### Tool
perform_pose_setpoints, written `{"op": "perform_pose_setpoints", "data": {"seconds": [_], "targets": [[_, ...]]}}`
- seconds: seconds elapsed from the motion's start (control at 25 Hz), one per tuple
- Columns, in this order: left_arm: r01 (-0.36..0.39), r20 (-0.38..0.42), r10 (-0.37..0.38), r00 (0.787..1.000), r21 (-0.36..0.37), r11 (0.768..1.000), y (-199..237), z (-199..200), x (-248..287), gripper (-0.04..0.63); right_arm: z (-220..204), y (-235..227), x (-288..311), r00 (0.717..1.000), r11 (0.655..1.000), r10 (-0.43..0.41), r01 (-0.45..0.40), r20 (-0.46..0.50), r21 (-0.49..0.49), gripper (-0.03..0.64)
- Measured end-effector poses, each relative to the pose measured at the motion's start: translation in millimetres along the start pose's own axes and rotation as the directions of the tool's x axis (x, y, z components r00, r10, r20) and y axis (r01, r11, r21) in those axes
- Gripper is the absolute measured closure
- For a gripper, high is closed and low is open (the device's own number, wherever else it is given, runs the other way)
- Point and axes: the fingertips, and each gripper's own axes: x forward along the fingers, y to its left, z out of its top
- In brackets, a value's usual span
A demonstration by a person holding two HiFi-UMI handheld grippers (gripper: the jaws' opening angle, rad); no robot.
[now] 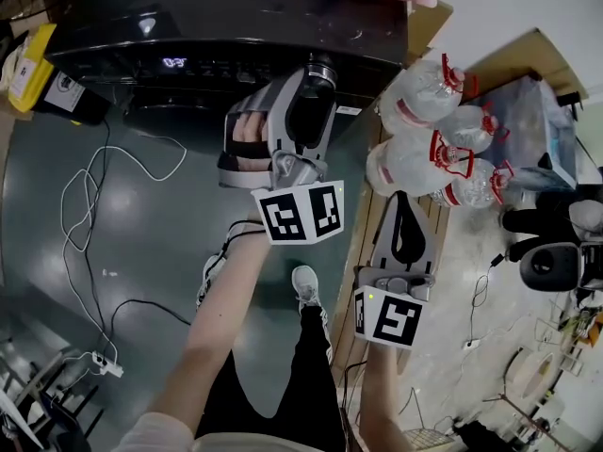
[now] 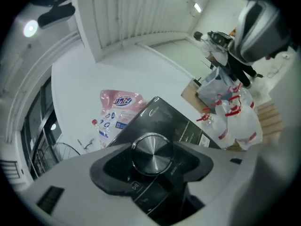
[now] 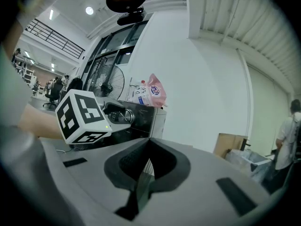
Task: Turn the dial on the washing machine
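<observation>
left gripper (image 1: 318,75): i have its pads clamped on the dial (image 2: 151,153), on the front panel of the washing machine (image 1: 236,22).
right gripper (image 3: 149,147): jaws together, empty, off to the side.
risk: the smooth dial could slip in the pads if i roll fast, or i overshoot the setting.

L tool (image 1: 316,85), grey plastic w/ black pads, reaches fwd, roughly level. Its jaws stand wide and clamp a round silver metal dial (image 2: 151,153) from both sides, pads against the rim. L hand (image 1: 247,132) wraps the handle, fingers curled. Bare L forearm (image 1: 221,332) runs straight up to it. Marker cube (image 1: 300,212) on L tool sits tilted, tool rolled to one side. R tool (image 1: 406,205) is held back, right of L tool and apart from it, jaws together w/ nothing between. R forearm (image 1: 377,408) is bare, close to body.
</observation>
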Motion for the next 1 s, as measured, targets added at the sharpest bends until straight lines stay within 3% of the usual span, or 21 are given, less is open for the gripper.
{"op": "perform_pose_setpoints", "data": {"seconds": [0.2, 0.4, 0.56, 0.72, 0.8, 0.88, 0.92, 0.96, 1.0], "targets": [[0.009, 0.005, -0.010, 1.000, 0.153, 0.988, -4, 0, 0, 0.330, -1, 5, 1, 1.000, 1.000, 0.003, -0.003, -0.003, 0.006, 0.614], [0.015, 0.002, -0.016, 1.000, 0.230, 0.973, -5, 0, 0, 0.328, -1, 9, 1, 1.000, 1.000, 0.010, -0.010, -0.003, 0.006, 0.614], [0.027, 0.001, -0.028, 1.000, 0.231, 0.973, -6, 0, 0, 0.328, -3, 9, -1, 1.000, 1.000, 0.004, -0.004, -0.009, 0.007, 0.614], [0.057, 0.039, -0.059, 0.997, 0.062, 0.996, -1, 6, -5, 0.325, -5, 11, -5, 1.000, 1.000, 0.003, -0.003, -0.015, 0.013, 0.614], [0.060, 0.063, -0.060, 0.996, -0.005, 0.998, -1, 12, -13, 0.315, -5, 11, -7, 1.000, 1.000, 0.003, -0.003, -0.017, 0.018, 0.614], [0.074, 0.067, -0.064, 0.996, -0.159, 0.985, 1, 12, -19, 0.304, -5, 10, -9, 1.000, 1.000, -0.001, 0.001, -0.016, 0.026, 0.614], [0.082, 0.064, -0.067, 0.996, -0.281, 0.956, 3, 10, -21, 0.296, -4, 9, -10, 1.000, 1.000, -0.003, 0.004, -0.016, 0.029, 0.614], [0.084, 0.061, -0.065, 0.996, -0.414, 0.906, 5, 7, -22, 0.291, -4, 8, -11, 1.000, 0.999, -0.005, 0.006, -0.016, 0.032, 0.614], [0.077, 0.057, -0.055, 0.997, -0.543, 0.836, 9, 3, -23, 0.288, -3, 7, -12, 1.000, 0.999, -0.007, 0.007, -0.016, 0.033, 0.614]]}}
